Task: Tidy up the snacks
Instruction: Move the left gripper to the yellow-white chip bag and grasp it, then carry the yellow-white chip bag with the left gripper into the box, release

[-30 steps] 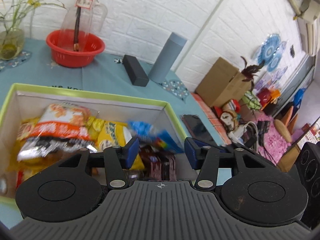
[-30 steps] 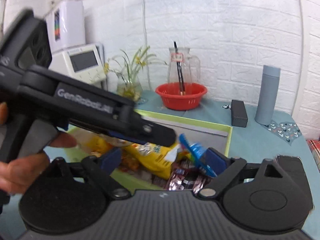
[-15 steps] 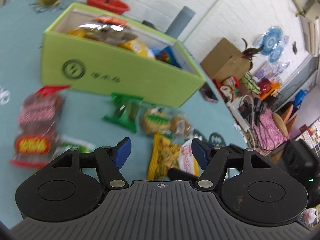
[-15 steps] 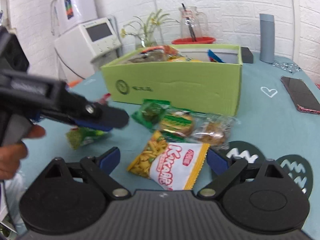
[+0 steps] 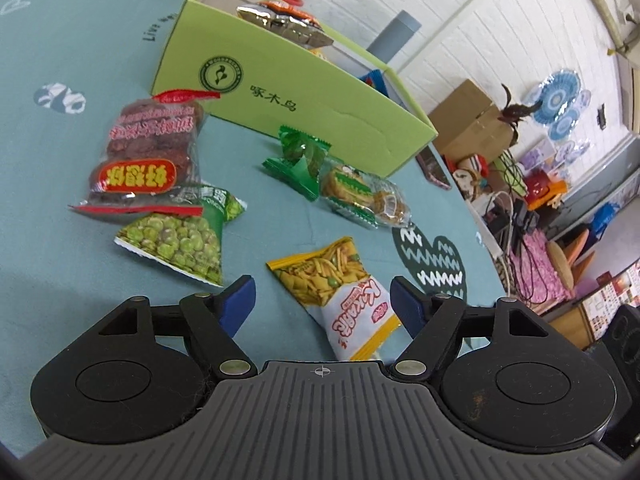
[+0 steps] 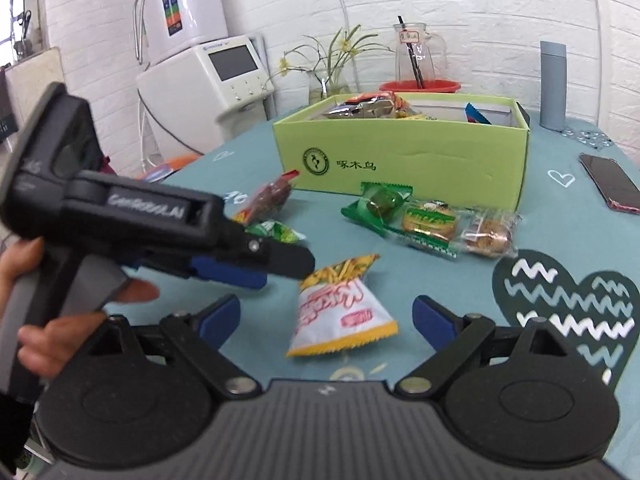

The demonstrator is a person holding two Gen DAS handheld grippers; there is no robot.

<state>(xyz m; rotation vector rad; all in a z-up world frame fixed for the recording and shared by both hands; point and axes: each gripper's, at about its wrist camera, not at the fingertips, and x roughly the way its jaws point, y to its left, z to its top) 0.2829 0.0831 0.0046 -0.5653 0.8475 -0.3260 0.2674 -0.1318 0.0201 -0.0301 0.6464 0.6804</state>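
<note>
A green cardboard box (image 5: 288, 92) (image 6: 404, 160) with several snack bags in it stands on the teal table. In front of it lie loose snacks: a yellow-and-white chip bag (image 5: 340, 296) (image 6: 340, 308), a green pea bag (image 5: 180, 236), a red-labelled bag of dark fruit (image 5: 148, 152), a green candy (image 5: 300, 160) (image 6: 380, 204) and wrapped biscuits (image 5: 368, 196) (image 6: 456, 228). My left gripper (image 5: 322, 300) hovers over the chip bag, its jaws opening, pads not touching it. My right gripper (image 6: 326, 316) stands open around the same bag from the near side, apart from it.
A phone (image 6: 612, 184), a grey bottle (image 6: 554, 84), a red bowl (image 6: 420, 86) with a glass jug and a plant vase stand behind the box. White appliances (image 6: 200, 84) are at the left. The table's right edge drops to floor clutter (image 5: 520, 200).
Both grippers have pulled back from over the box's inside to the loose snacks in front of it and dropped lower. The left jaws have widened.
</note>
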